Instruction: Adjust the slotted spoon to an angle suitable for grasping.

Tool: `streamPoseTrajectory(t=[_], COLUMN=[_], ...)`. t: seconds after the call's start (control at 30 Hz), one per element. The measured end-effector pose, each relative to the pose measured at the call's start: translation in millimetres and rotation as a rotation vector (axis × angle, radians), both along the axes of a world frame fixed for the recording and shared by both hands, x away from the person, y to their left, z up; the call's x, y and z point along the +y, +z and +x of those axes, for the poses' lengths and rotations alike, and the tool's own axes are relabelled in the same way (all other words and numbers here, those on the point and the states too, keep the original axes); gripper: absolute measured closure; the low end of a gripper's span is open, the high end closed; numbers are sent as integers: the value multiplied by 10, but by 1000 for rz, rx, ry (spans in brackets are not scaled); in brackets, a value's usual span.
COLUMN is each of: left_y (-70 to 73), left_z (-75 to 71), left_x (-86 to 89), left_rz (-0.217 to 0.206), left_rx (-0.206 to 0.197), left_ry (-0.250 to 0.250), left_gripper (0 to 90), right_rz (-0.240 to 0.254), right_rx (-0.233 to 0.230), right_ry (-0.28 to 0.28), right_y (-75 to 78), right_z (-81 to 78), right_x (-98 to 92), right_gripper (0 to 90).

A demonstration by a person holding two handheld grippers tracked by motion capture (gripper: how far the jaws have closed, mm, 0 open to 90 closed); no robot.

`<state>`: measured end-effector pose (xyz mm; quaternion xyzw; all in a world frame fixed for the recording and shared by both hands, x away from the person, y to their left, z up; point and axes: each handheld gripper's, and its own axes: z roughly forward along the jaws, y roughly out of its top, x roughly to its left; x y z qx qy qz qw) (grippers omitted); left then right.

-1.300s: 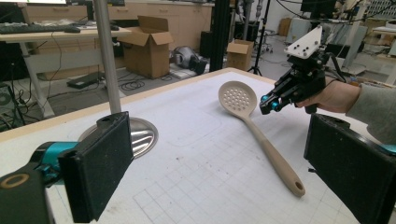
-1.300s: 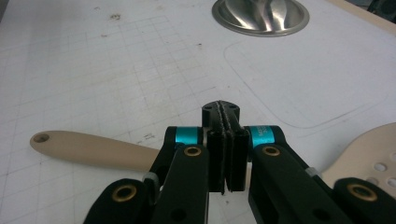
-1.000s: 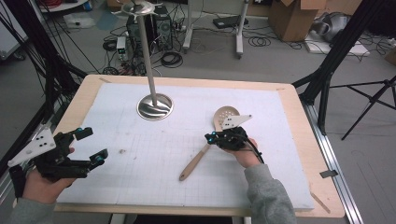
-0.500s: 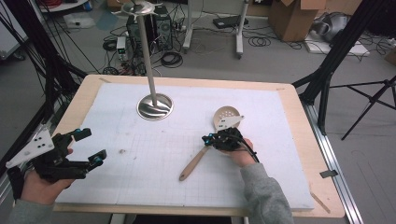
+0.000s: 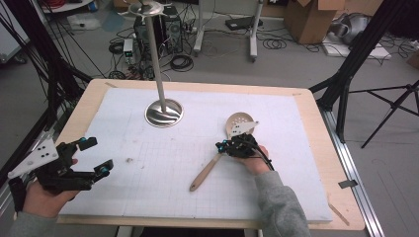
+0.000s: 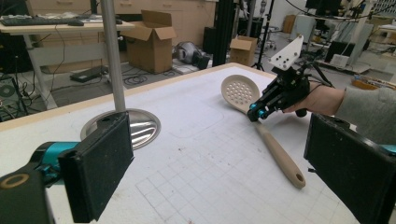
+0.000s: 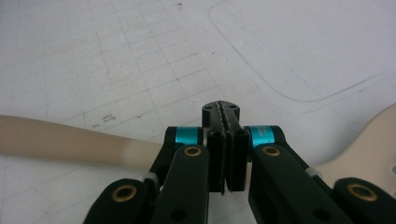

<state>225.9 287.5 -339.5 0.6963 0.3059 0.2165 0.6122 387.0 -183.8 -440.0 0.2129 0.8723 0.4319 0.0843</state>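
The right gripper (image 5: 228,146), jaws pressed together, is sitting over the neck of the slotted spoon (image 5: 221,152) lying beneath it; lifting risks missing it; the left gripper (image 5: 94,157) is waiting, jaws spread

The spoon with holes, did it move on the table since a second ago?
No. The slotted spoon lies where it did, its bowl as far to the right of the stand's round metal base as before, with the right gripper over its neck.
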Motion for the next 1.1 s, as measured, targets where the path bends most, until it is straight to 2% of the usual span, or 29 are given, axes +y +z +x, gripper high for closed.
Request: streamPoseTrajectory(t=[0.43, 1.1], left_y=[1, 12], left_z=[-20, -33], left_x=[17, 58], left_rz=[0, -2], left_rx=[0, 1], left_ry=[5, 11], left_gripper=[85, 85], right_rz=[-34, -86], right_rx=[-3, -4], right_ry=[4, -41], right_y=[-41, -27], right_z=[35, -6], right_x=[89, 68], right_gripper=[894, 896])
